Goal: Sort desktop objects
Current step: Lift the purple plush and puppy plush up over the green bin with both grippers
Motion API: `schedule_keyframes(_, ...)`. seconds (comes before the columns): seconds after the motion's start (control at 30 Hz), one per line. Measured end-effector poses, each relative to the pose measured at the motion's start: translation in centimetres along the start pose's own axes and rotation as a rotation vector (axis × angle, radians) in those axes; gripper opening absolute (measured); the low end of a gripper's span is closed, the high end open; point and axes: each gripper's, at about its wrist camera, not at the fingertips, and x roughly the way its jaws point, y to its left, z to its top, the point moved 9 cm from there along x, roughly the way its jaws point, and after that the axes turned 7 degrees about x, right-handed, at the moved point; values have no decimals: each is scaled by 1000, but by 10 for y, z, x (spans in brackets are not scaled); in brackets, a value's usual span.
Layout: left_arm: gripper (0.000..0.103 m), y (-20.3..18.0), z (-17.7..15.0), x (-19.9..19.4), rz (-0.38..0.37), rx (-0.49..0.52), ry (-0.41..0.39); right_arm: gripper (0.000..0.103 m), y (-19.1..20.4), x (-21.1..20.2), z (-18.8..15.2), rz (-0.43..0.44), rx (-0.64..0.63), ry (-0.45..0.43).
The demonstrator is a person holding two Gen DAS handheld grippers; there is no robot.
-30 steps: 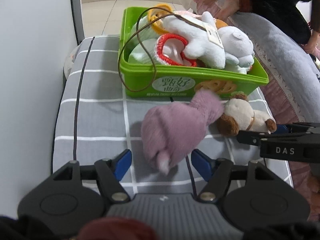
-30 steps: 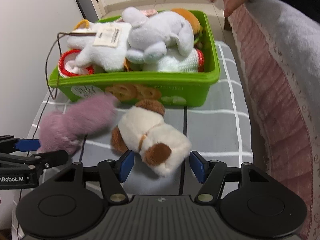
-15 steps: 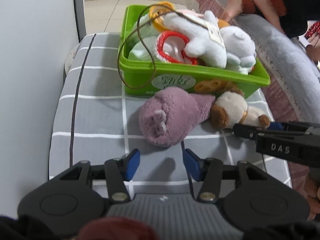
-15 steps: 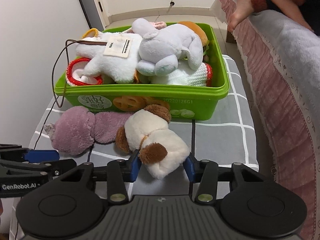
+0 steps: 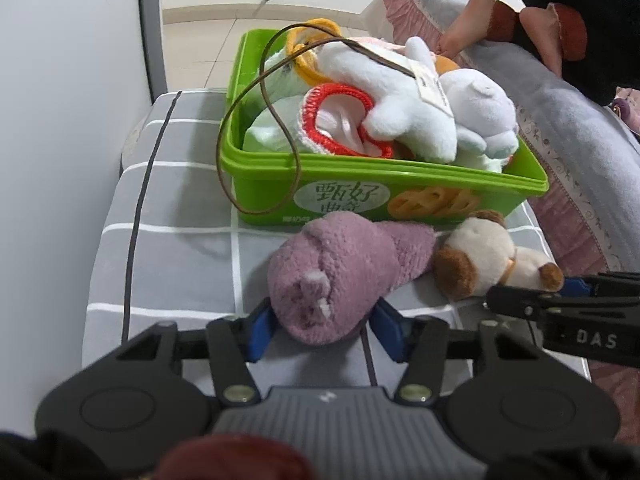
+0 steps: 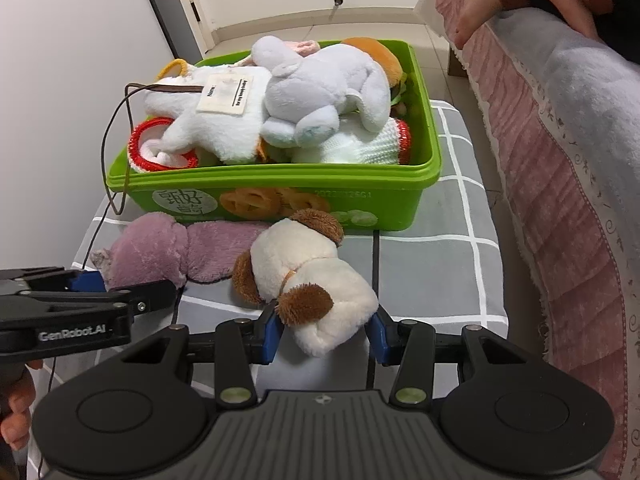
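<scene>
Both my grips narrowed since a second before, left gripper [image 5: 323, 326] closing on purple plush [image 5: 340, 276], right gripper [image 6: 325, 330] pinching brown-and-white dog [image 6: 308, 280], angled steeply down, green bin [image 6: 280, 196] just behind on checked cloth [image 6: 440, 264].

We see: grey checked cloth [image 6: 448, 216] over the desk | pink-and-grey bed [image 6: 560, 128] on the right, bare feet [image 6: 476, 12] on it | white wall [image 5: 68, 92] left | tiled floor [image 5: 200, 48] behind.
</scene>
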Motion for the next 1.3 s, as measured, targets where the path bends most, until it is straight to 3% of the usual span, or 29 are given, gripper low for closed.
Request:
schedule_keyframes(0.23,42,1,1,-13,-6,-21,11,41,-2,-9,4,8,-2,-1)
schedule_keyframes(0.53,42,5,11,-56,-8,-23,-67,38,8,-39,10,46,9,-20)
schedule_keyframes(0.8,42,23,26,-85,39,-61,-127,38,29,-67,24,121,46,-59)
schedule_keyframes(1.1,42,45,67,-113,95,-51,-185,38,52,-95,73,131,17,-108)
schedule_keyframes(1.3,42,47,101,-109,123,-12,-195,38,65,-97,111,120,-16,-128)
